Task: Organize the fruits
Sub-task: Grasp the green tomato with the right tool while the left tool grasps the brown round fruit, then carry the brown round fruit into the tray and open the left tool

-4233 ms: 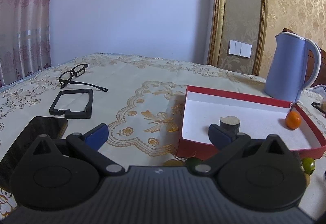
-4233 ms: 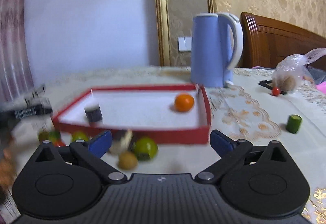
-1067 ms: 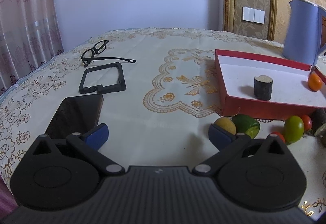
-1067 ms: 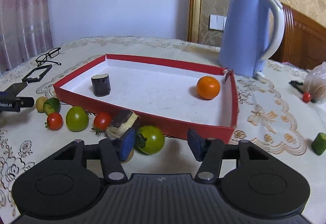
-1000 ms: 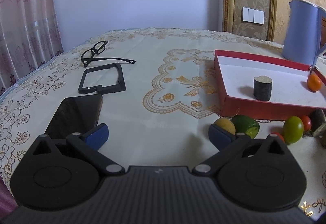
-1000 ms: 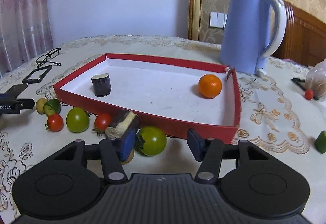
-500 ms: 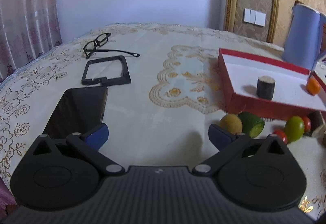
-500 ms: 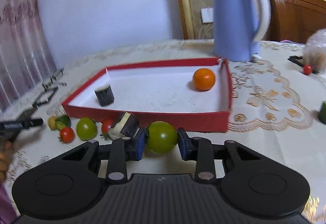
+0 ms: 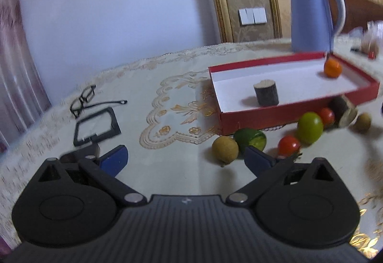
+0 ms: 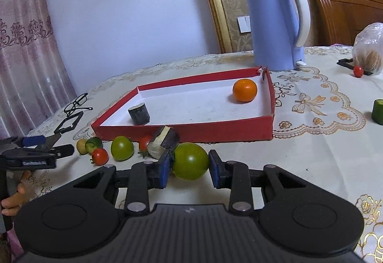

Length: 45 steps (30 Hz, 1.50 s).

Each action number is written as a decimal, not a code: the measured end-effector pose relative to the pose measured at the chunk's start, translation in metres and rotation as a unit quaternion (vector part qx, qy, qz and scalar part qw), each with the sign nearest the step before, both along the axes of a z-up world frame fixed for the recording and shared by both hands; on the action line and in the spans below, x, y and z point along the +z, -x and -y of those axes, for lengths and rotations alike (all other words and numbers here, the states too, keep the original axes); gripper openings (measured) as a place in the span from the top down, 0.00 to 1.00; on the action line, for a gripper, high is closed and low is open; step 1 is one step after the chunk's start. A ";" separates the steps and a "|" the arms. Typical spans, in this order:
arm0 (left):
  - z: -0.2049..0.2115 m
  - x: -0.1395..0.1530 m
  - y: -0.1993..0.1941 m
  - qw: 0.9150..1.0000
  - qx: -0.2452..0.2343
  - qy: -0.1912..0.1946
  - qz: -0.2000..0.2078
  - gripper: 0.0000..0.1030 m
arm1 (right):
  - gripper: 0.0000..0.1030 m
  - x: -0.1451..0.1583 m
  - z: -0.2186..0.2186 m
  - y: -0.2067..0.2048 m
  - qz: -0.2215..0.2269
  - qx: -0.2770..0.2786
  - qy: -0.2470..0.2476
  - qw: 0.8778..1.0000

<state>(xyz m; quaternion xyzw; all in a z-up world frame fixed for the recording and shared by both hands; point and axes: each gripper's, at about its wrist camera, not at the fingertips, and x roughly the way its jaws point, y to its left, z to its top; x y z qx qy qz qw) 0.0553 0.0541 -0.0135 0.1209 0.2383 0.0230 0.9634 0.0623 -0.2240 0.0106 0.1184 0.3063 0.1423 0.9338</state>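
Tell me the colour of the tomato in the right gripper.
Green tomato, clearest in the right wrist view.

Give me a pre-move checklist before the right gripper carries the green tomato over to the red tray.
1. Grip: right gripper pads pressed on both sides of the big green tomato: ok.
2. Tomato lifted clear of the tablecloth: cannot tell.
3. Neighbour: cut dark piece sits right by the left pad, may get nudged: not ok.
4. Drop zone: red tray floor bare between the dark stub and the orange: ok.
5. Tray's near wall stands between tomato and floor, so lift over it: cannot tell yet.
6. Left gripper: closing, nothing between its pads, off by the brown fruit, out of the path: ok.
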 end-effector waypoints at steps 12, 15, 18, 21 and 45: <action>-0.001 -0.005 -0.027 0.996 -0.078 0.007 -0.043 0.23 | 0.68 -0.001 0.000 0.002 0.001 -0.002 -0.003 1.000; 0.000 -0.003 -0.031 0.993 -0.098 0.026 -0.054 0.51 | 0.68 -0.002 -0.001 0.002 0.000 -0.003 -0.004 1.000; -0.002 -0.008 -0.037 0.989 -0.110 0.053 -0.079 0.74 | 0.68 -0.002 -0.001 0.003 0.001 -0.003 -0.005 1.000; -0.003 -0.010 -0.033 0.990 -0.108 0.057 -0.068 0.75 | 0.68 -0.001 0.000 0.003 0.003 -0.004 -0.005 1.000; 0.038 0.057 -0.054 0.995 -0.041 0.093 0.027 0.75 | 0.68 0.030 -0.006 0.014 0.055 -0.008 0.013 0.998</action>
